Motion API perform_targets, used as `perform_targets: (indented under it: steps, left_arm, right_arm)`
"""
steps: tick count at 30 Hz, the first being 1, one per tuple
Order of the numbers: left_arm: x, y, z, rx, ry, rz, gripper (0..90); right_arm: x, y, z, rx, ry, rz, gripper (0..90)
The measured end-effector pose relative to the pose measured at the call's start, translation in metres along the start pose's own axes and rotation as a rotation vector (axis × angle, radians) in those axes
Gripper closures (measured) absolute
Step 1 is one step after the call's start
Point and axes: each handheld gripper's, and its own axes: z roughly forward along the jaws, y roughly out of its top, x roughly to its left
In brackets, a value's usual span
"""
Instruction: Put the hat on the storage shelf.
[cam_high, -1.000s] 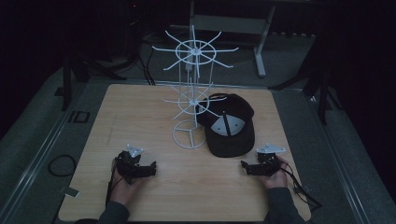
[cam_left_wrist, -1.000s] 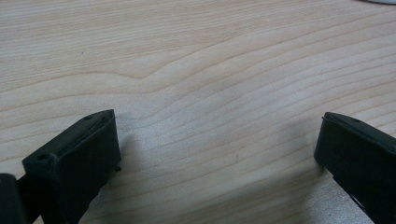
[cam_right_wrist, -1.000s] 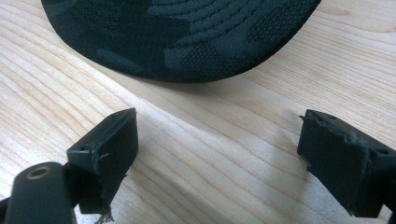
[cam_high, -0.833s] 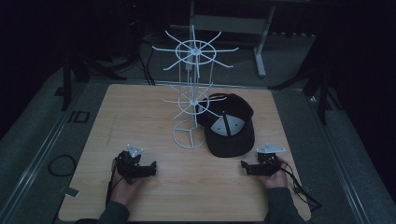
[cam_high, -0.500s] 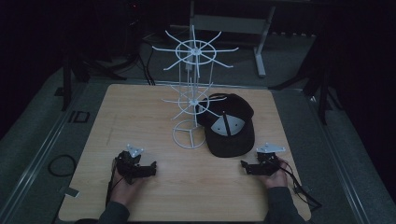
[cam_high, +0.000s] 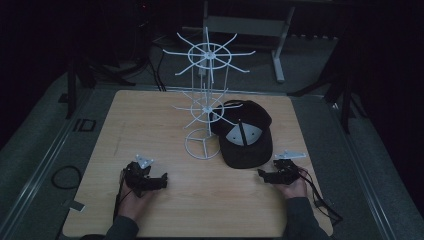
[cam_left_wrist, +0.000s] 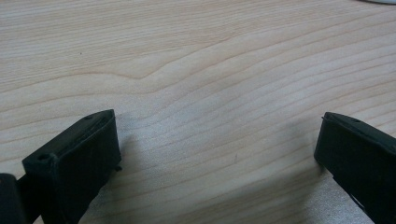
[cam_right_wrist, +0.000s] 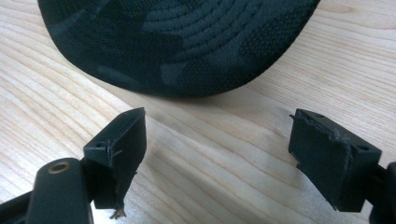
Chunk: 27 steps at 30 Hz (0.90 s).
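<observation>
A black cap (cam_high: 245, 141) with a grey underside panel lies on the wooden table (cam_high: 145, 120), right of a white wire rack (cam_high: 204, 107). My right gripper (cam_high: 261, 174) rests on the table just in front of the cap's brim. In the right gripper view that brim (cam_right_wrist: 177, 42) lies beyond my right gripper (cam_right_wrist: 217, 137); its jaws have just been closing slightly, stay wide apart and hold nothing. My left gripper (cam_high: 163, 181) rests near the front left, pointing right. In the left gripper view my left gripper (cam_left_wrist: 217, 137) is open over bare wood.
The rack's round base (cam_high: 202, 145) stands mid-table, its spokes spreading at two levels above. A person's hands hold both grippers from the front edge. A cable (cam_high: 320, 200) trails from the right gripper. Dark floor and stands surround the table.
</observation>
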Motion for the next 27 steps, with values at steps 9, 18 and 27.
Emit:
perform_targets:
  steps: [9, 18, 27]
  left_arm:
    - [0.0, 0.0, 0.0, 0.001, 0.0, 0.0, 0.1]
    - [0.0, 0.0, 0.0, -0.001, 0.0, -0.002, 0.1]
    - [0.0, 0.0, 0.0, 0.0, 0.0, -0.002, 0.1]
  right_arm:
    - [-0.002, 0.01, -0.004, -0.026, 0.045, 0.008, 17.4]
    - [-0.007, 0.033, -0.006, -0.057, 0.073, -0.006, 17.9]
    - [-0.021, 0.047, 0.007, -0.05, 0.143, 0.008, 29.5]
